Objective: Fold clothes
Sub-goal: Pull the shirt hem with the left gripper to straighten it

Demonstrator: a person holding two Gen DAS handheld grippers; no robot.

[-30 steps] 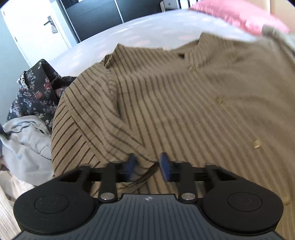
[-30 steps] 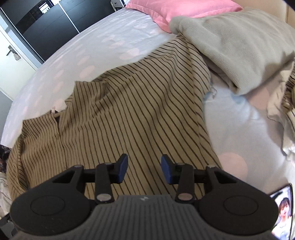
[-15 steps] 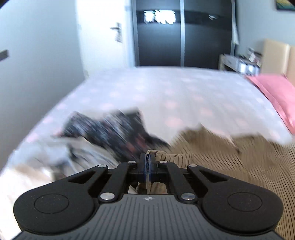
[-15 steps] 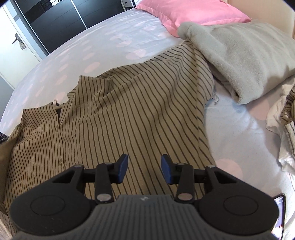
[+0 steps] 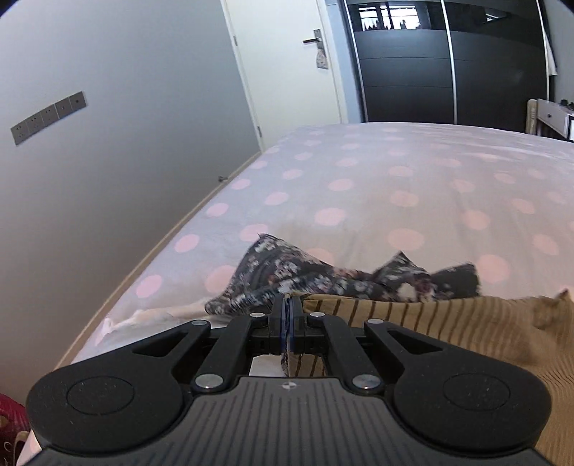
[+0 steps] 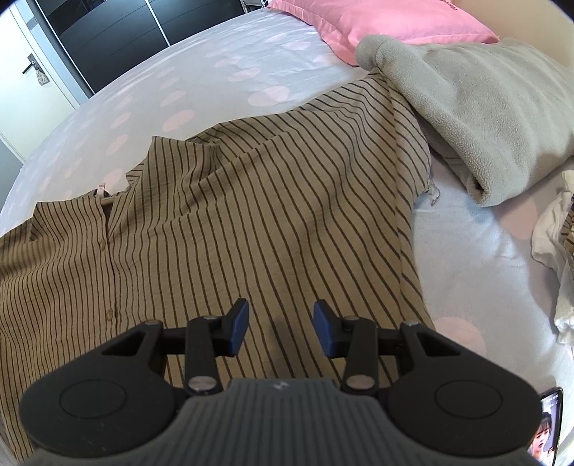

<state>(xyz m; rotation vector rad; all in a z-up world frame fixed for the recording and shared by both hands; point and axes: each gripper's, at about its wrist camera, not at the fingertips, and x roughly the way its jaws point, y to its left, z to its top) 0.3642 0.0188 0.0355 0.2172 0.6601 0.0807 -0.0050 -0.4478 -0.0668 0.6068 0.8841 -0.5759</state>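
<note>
A tan shirt with dark stripes [image 6: 251, 222] lies spread on the polka-dot bed, buttons up, collar toward the far left. My right gripper [image 6: 280, 322] is open and empty, hovering just above the shirt's lower middle. My left gripper [image 5: 287, 317] is shut on an edge of the striped shirt [image 5: 412, 319]; a fold of the cloth hangs between the pads and trails off to the right, lifted level with the bed.
A dark floral garment [image 5: 323, 276] lies crumpled just beyond the left gripper. A grey fleece blanket [image 6: 477, 93] and pink pillow [image 6: 387, 21] lie at the right. White clothes [image 6: 552, 243] and a phone [image 6: 549, 430] are at the right edge. A wall [image 5: 107, 143] borders the bed's left side.
My left gripper closed on the shirt's edge and swung up and left, now facing the door and wall. My right gripper stayed open and drew back slightly over the shirt.
</note>
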